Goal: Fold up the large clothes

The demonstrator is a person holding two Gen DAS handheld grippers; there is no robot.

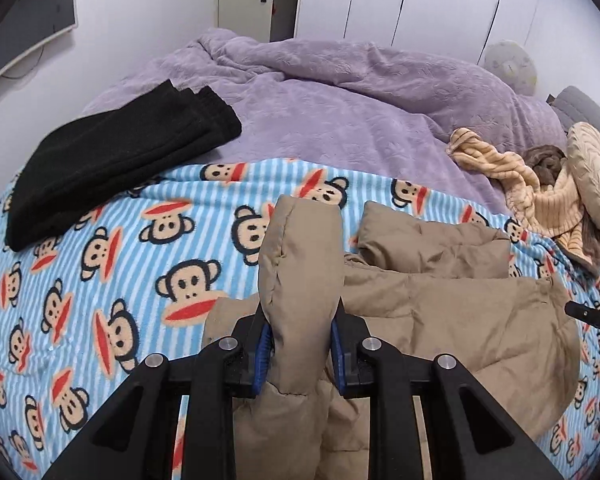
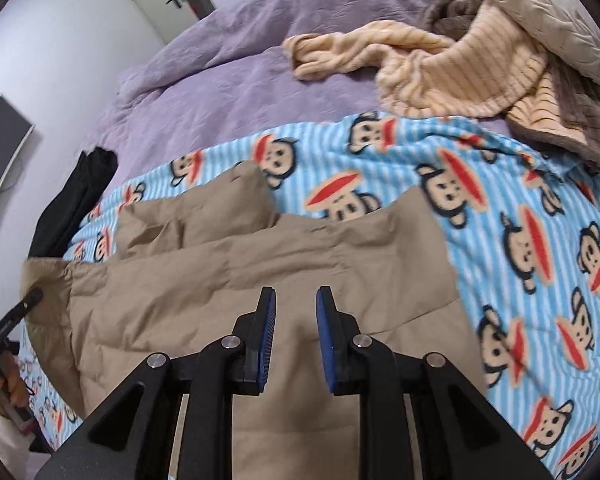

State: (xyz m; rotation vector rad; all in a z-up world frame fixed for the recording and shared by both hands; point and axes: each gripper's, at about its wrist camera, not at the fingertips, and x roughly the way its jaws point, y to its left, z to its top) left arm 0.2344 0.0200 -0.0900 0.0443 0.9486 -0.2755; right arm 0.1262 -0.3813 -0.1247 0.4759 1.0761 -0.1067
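Above the jacket [image 1: 440,312], left gripper [image 1: 302,344] clamps a sleeve [image 1: 300,264]; right gripper [image 2: 296,340] hangs open. Risk: slick padding may slip free during folding.

open monkey blanket [image 1: 100,280] left of the tan jacket [image 1: 460,320]; black garment [image 1: 112,160] beyond.
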